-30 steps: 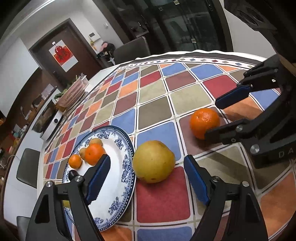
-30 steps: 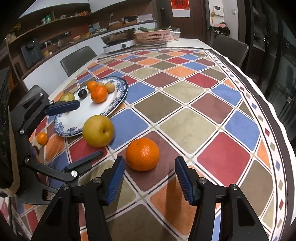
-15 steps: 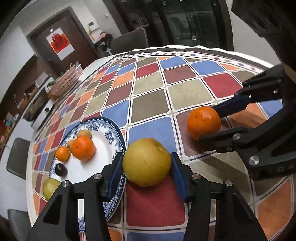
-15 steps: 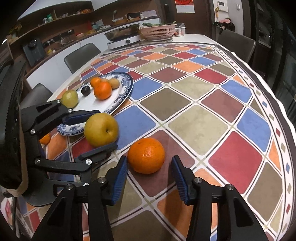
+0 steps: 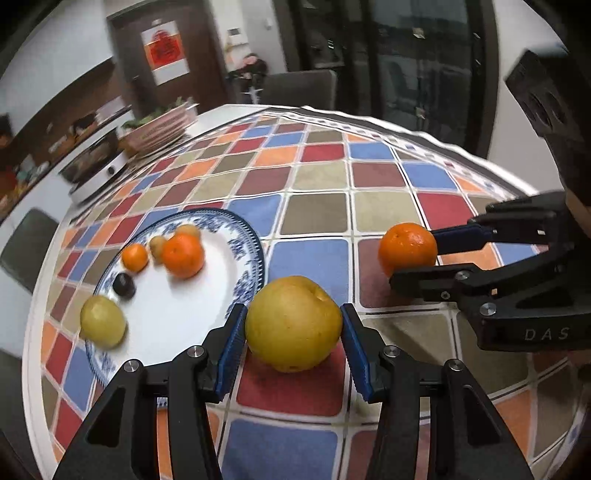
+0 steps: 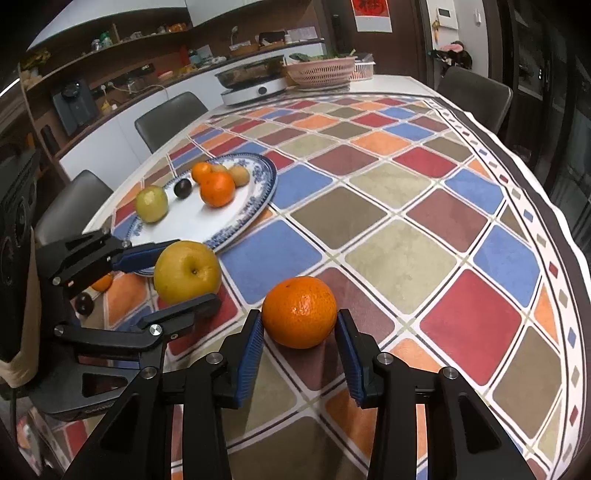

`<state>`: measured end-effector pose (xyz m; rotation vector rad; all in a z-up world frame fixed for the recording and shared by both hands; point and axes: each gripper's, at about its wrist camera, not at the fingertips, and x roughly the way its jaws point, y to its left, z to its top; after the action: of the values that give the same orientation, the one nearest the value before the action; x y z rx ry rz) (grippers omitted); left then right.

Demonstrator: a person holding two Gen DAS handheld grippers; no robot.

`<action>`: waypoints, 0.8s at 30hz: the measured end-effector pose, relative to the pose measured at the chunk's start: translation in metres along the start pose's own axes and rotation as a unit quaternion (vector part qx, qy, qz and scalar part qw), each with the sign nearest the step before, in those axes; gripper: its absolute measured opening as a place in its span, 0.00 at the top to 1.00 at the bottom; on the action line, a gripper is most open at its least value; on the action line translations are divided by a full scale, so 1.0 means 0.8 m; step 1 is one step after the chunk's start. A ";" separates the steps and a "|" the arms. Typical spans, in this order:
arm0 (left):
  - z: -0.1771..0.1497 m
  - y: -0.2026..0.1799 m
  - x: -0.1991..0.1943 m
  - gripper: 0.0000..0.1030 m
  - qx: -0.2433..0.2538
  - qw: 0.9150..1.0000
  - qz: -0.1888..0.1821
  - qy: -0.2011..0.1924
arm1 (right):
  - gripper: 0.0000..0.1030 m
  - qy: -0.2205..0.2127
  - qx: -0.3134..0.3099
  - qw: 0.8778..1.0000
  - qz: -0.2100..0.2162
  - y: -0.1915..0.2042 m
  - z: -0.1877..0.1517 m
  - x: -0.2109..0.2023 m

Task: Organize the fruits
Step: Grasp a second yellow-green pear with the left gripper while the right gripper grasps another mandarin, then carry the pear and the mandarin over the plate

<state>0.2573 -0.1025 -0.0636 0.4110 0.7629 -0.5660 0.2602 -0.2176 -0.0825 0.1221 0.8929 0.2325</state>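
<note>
Right claw body point(image 5: 532, 325): pale letters "DAS" on the black housing, seen from the left wrist; the word runs off the picture's edge.
Left claw body point(image 6: 88, 398): faint lettering on its lower edge, too small to read.
Red poster on door point(image 5: 164, 50): a dark emblem, blurred, unreadable.

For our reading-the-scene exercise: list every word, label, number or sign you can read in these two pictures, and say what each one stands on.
"DAS": white letters on the black body of the right gripper, cut off at the picture's edge.
Red poster on the door: its figure is too blurred to read.
Raised lettering on the left gripper body: too dark and small to read.
Wall panel by the door: no readable text.
</note>
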 end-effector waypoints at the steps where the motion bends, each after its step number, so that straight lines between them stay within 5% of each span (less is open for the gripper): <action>1: -0.001 0.002 -0.005 0.52 -0.011 1.000 0.000 -0.001 | 0.60 -0.003 -0.001 1.000 0.001 0.002 0.001 -0.003; 13: -0.015 0.028 -0.084 0.52 -0.100 0.994 0.032 -0.036 | 0.60 -0.044 -0.031 0.998 0.030 0.046 0.016 -0.050; 24: -0.020 0.048 -0.145 0.52 -0.133 0.987 0.061 -0.062 | 0.60 -0.073 -0.062 0.994 0.050 0.087 0.032 -0.084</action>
<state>0.2046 -0.0264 0.0172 0.1711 0.6780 -0.3649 0.2292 -0.1673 -0.0012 0.0680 0.7251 0.3675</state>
